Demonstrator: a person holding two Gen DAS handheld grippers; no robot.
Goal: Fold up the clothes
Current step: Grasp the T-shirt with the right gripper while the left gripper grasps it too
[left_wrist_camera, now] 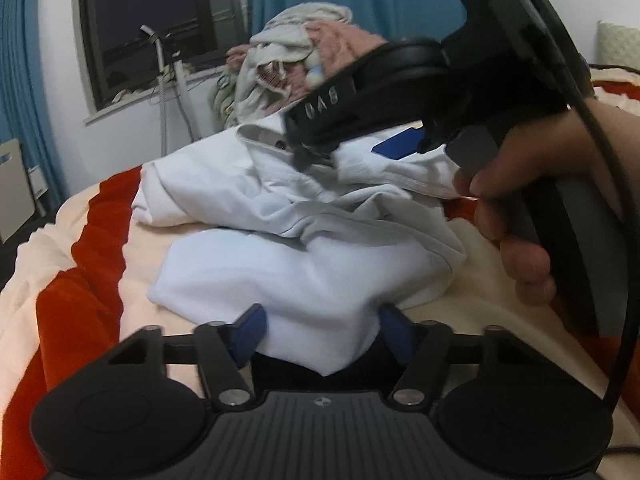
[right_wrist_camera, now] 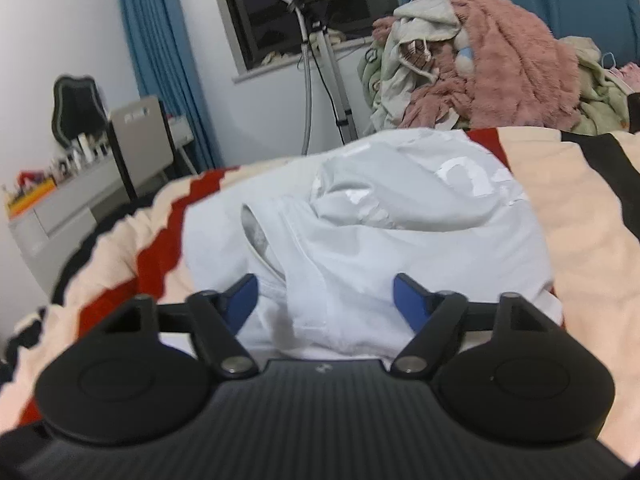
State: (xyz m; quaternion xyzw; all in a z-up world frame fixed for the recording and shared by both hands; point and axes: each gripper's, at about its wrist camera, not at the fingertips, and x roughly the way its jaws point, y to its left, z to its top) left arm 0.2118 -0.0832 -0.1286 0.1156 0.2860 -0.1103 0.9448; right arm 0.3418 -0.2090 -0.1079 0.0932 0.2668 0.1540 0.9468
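Note:
A crumpled white and pale grey shirt (left_wrist_camera: pixel 280 200) lies on the bed, with a folded corner reaching toward the camera. My left gripper (left_wrist_camera: pixel 322 332) is open, its blue fingers (left_wrist_camera: pixel 248 330) standing on either side of that near corner. In the left wrist view the right gripper (left_wrist_camera: pixel 404 145) hangs over the shirt's far part, held by a hand (left_wrist_camera: pixel 520 200). In the right wrist view the right gripper (right_wrist_camera: pixel 326 304) is open just above the shirt (right_wrist_camera: pixel 400 240), close to a neck or sleeve opening (right_wrist_camera: pixel 256 236). Faded print shows on the grey part.
The bed cover (right_wrist_camera: pixel 580 220) is cream with red and black zigzag bands. A heap of pink and beige clothes (right_wrist_camera: pixel 500 60) sits beyond the bed's far edge. A metal stand (right_wrist_camera: pixel 316 80) and a window lie behind, and a cluttered desk (right_wrist_camera: pixel 60 208) is at the left.

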